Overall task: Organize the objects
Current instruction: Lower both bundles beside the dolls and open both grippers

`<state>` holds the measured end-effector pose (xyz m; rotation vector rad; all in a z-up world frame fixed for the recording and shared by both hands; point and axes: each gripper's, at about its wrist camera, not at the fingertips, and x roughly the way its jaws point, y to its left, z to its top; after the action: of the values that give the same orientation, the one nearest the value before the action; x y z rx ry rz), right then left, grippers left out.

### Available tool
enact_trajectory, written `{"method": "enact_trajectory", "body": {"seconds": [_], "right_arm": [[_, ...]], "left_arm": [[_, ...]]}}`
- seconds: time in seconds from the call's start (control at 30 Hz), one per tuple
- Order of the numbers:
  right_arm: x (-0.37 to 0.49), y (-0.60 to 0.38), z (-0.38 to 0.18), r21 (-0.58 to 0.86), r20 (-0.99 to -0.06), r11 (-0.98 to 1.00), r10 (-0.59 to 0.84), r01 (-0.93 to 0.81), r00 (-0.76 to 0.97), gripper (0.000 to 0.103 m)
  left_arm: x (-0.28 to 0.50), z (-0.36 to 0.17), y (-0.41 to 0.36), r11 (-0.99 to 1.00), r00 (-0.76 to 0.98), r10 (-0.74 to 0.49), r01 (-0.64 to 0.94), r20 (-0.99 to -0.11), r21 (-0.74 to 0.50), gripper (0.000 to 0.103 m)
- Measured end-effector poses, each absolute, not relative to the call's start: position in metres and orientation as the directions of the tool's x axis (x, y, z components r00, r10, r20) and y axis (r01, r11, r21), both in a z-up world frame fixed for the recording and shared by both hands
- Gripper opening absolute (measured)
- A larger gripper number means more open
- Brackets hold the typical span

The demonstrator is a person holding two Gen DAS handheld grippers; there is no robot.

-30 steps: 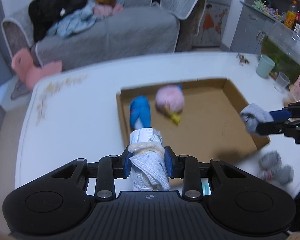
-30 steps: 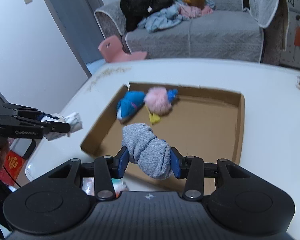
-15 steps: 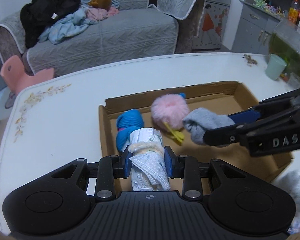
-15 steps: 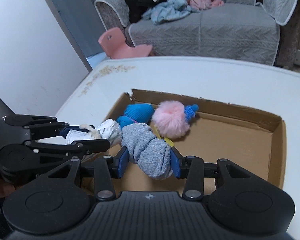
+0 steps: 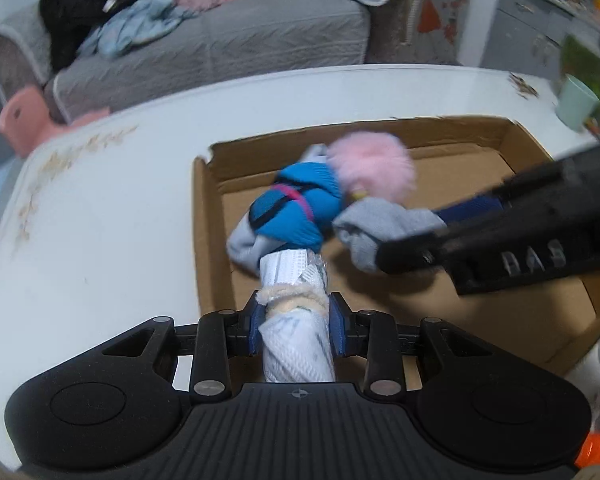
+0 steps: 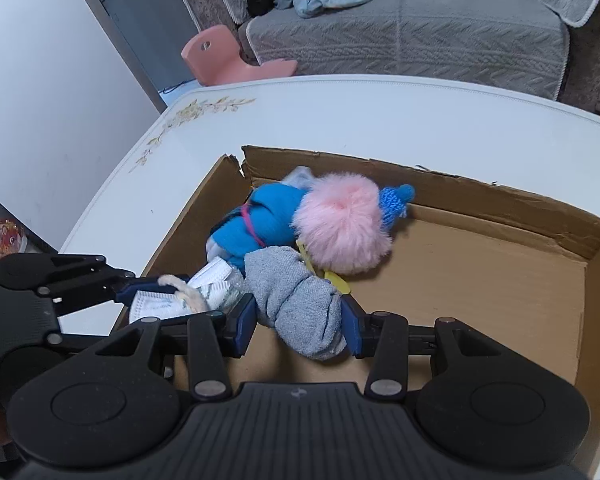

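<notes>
My left gripper (image 5: pixel 294 322) is shut on a rolled white face mask bundle (image 5: pixel 294 280) tied with a cream cord, held over the near left corner of the cardboard box (image 5: pixel 204 216). My right gripper (image 6: pixel 298 320) is shut on a grey sock roll (image 6: pixel 296 300), low inside the box (image 6: pixel 540 208). In the box lie a blue sock bundle (image 6: pixel 260 222) and a pink fluffy pom-pom (image 6: pixel 342 226), just beyond both grippers. The right gripper (image 5: pixel 384 236) enters the left wrist view from the right; the left gripper (image 6: pixel 172 300) shows at the right wrist view's left.
The box sits on a white table (image 5: pixel 100 216) with a floral print at its far left. A mint cup (image 5: pixel 578 102) stands at the table's far right. A grey sofa (image 6: pixel 420 28) with clothes and a pink child's chair (image 6: pixel 220 56) lie beyond the table.
Both grippers have moved forward and down into the box, closer to the blue bundle and pom-pom. Each still holds its item.
</notes>
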<state>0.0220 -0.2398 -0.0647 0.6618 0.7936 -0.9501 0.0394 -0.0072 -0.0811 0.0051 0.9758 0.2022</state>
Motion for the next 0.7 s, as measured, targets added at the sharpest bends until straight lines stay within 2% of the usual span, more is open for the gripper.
{"method": "enact_trajectory", "body": {"seconds": [0.53,0.7], "right_arm": [[0.029,-0.236,-0.069,0.149,-0.841,0.437,-0.416,0.887,0.346,0.045],[0.029,-0.237,-0.069,0.148,-0.847,0.433,-0.408,0.889,0.339,0.049]], "left_arm": [[0.044,-0.086,-0.014,0.974,0.526,0.226,-0.148,-0.82,0.173,0.045],[0.046,-0.085,-0.02,0.976,0.517,0.219,-0.126,-0.828,0.18,0.061]]}}
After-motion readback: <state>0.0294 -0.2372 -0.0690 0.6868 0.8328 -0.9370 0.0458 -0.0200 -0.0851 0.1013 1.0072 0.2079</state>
